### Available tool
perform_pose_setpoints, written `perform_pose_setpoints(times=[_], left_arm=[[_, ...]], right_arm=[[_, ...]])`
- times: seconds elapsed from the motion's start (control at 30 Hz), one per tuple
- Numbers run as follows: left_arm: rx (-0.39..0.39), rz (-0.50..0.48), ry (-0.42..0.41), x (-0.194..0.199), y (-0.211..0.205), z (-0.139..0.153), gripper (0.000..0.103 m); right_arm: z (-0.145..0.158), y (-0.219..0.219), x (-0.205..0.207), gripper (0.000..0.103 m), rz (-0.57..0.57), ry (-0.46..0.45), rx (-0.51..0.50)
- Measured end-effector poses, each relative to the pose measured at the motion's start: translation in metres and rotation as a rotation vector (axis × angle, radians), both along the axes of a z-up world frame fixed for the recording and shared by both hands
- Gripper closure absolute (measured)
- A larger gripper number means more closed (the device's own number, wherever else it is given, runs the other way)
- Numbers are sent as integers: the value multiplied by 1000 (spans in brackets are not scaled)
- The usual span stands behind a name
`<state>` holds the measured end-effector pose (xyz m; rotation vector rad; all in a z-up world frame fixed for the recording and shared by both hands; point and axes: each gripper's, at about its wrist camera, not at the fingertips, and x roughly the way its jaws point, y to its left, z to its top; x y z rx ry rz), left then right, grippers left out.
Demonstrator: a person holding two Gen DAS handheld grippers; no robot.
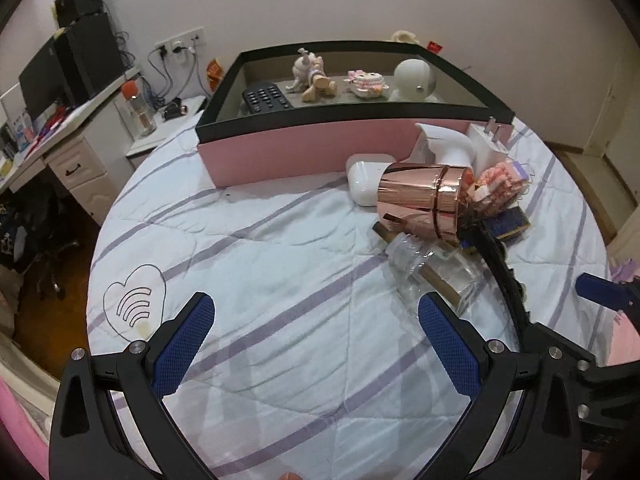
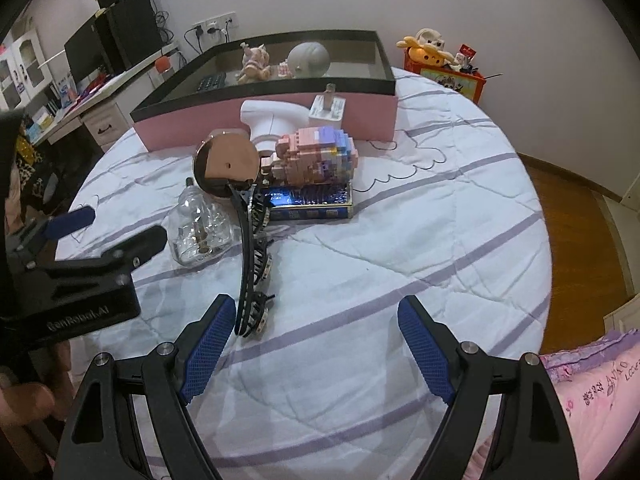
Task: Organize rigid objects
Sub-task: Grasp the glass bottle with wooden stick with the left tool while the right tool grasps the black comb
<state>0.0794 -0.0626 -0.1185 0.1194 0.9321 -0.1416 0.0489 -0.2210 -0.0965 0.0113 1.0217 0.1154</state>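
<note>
A pile of rigid objects lies on the striped bedspread: a rose-gold cup (image 1: 424, 200) (image 2: 226, 160) on its side, a clear glass bottle (image 1: 432, 276) (image 2: 198, 228), a black hair clip (image 1: 500, 264) (image 2: 250, 264), a pink block figure (image 1: 500, 184) (image 2: 312, 156) on a blue tin (image 2: 310, 202), a white spray head (image 1: 444, 146) (image 2: 272, 118), a white plug (image 2: 326, 112) and a white case (image 1: 366, 178). My left gripper (image 1: 316, 344) is open and empty, near the bottle. My right gripper (image 2: 316, 348) is open and empty, its left finger beside the clip's near end.
A pink box with a black rim (image 1: 304, 148) (image 2: 264, 90) stands behind the pile and holds a remote (image 1: 266, 98), figurines and a white round object (image 1: 414, 76). A desk (image 1: 60, 128) is at the left. A toy box (image 2: 444, 68) stands at the back right.
</note>
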Motion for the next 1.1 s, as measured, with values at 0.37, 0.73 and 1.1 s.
perform_pose_setpoints(times=[0.37,0.73,1.1], left_arm=[[-63,-131,69,13,-21,-16,0],[-99,-108,43,28,-25,-25,0],[-183,-113,25,23,4,-20,28]], right_arm=[[-1,0,7,18,14,-1,-11],[-7,10,11,19,43,-9,-41],[-11,16,22,44,33,-25,-38]])
